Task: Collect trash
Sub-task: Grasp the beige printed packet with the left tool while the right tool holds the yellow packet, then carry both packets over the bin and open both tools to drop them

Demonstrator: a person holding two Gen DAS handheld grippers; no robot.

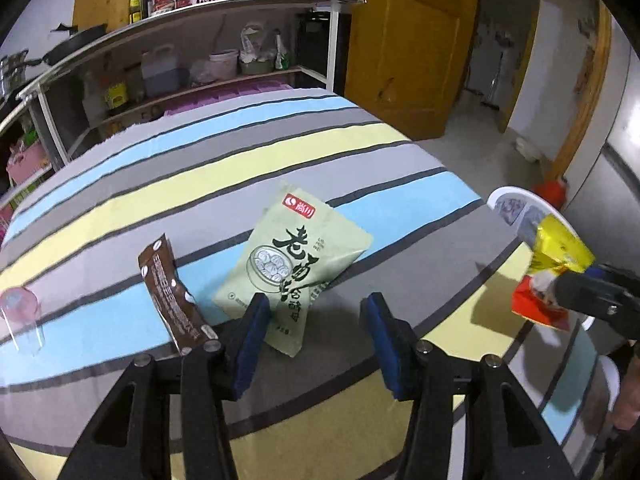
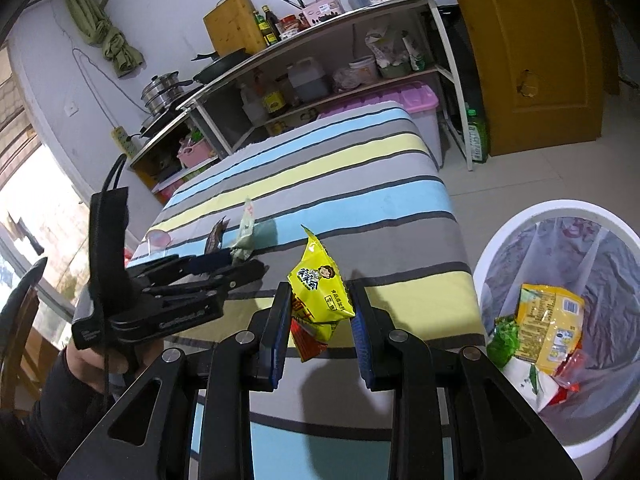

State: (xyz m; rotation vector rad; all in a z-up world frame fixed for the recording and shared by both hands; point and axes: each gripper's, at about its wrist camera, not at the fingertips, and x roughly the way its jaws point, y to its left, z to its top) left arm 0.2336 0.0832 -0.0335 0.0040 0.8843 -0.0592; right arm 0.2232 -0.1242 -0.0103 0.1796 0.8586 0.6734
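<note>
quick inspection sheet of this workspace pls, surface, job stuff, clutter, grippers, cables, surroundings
surface: striped cloth covers the table
job's things: green packet and brown sachet lie on the cloth; yellow snack packet held off the table; white bin beside the table holds wrappers
clutter: clear pink cup on its side
grippers: left gripper open above the green packet; right gripper shut on the yellow packet
cables: cord on wall to power strip
surroundings: kitchen shelf, wooden door
</note>
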